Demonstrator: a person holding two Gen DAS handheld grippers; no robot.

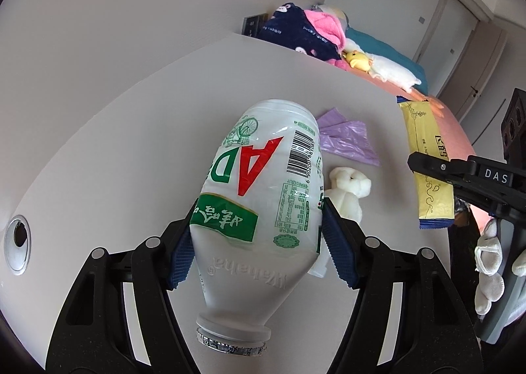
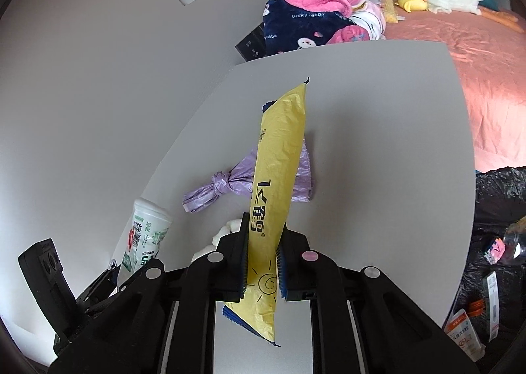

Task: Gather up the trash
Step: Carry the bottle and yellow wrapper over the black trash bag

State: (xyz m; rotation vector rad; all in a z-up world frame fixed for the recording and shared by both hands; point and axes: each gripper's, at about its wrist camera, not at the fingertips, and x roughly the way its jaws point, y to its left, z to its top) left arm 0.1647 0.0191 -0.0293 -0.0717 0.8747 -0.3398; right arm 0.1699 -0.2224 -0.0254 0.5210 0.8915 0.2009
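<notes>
Jaws clamp bottle (image 1: 259, 206), wrapper (image 2: 279, 190) (trash bag (image 2: 499, 209) right-view only)

The left gripper (image 1: 256, 242) holds a bottle (image 1: 259, 196) above the desk (image 1: 131, 144), the bottle's mouth toward the camera at 6 o'clock and its base toward 12. Beyond the base, at about 1 o'clock, a knotted plastic bag (image 1: 348, 140) lies on the desk; a wad of tissue (image 1: 348, 190) sits just nearer, beside the bottle at 3 o'clock. The right gripper (image 2: 261, 262) grips a long wrapper (image 2: 279, 196) pointing toward 12 o'clock, above that bag (image 2: 223, 186). A cable hole (image 1: 18, 244) sits in the desk at 9 o'clock. Behind the desk lies a bed (image 2: 476, 55) with piled clothes (image 2: 302, 22). A bin bag (image 2: 499, 226) hangs at 3 o'clock off the desk's edge.
</notes>
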